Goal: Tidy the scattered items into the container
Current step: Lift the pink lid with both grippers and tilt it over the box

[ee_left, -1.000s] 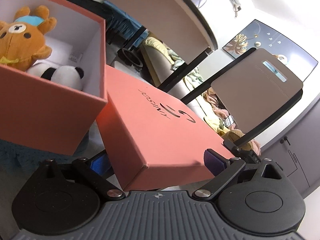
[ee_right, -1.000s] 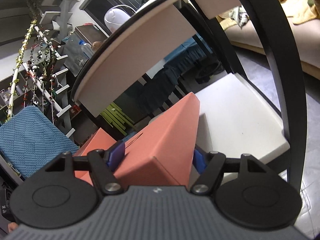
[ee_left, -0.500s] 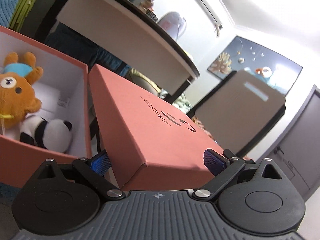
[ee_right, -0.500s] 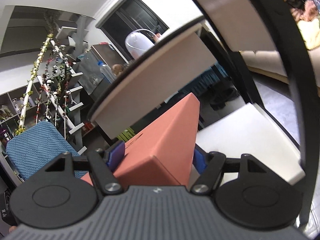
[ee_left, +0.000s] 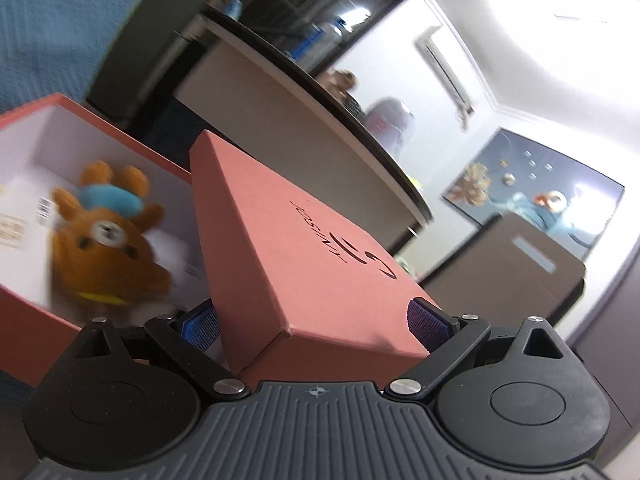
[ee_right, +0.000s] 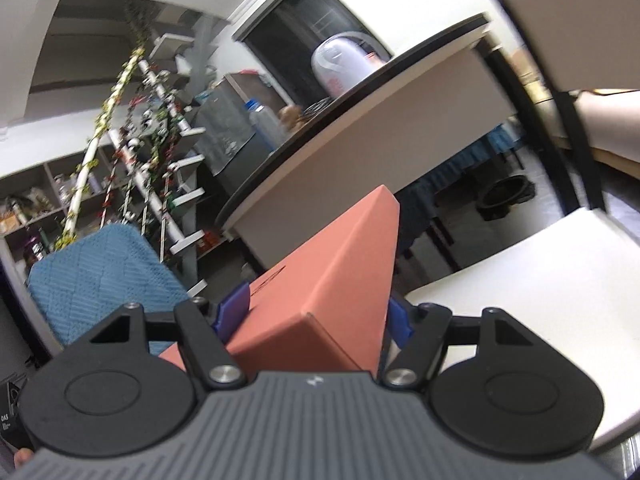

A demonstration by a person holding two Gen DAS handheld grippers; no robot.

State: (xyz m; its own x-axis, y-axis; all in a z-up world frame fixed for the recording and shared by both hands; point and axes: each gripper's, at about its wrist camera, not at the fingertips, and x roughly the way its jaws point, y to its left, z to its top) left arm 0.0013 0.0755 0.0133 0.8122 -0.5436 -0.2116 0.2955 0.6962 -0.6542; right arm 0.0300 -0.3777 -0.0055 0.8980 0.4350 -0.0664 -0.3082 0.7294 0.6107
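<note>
- Left wrist view: the left tool (ee_left: 314, 322) pinches 1 corner of the salmon-pink lid (ee_left: 304, 248), its 2 blue pads (ee_left: 430, 325) pressed against opposite sides of the rim. The lid stands steeply tilted, printed top face up, its far corner reaching over the near wall of the open box (ee_left: 24, 300).
- Inside the box a brown plush bear (ee_left: 106, 248) with a blue cap lies against the white lining; it is blurred, so the camera is moving. The panda toy seen 1.0 s ago is now hidden behind the lid and the tool.
- Over the last second the lid has risen from below and beside the box to box-rim level, and the box has slid leftward in this view.
- Right wrist view: the right tool (ee_right: 312, 318) clamps another corner of the same lid (ee_right: 336, 280), pads tight on both sides. A white seat (ee_right: 540, 280) lies to the right and a blue-covered chair back (ee_right: 108, 280) to the left. The background has dropped compared with 1.0 s ago, matching a lift.
- Judgement: the toys appear packed already, so closing the box remains; the lid must next be levelled and squared over the opening.
</note>
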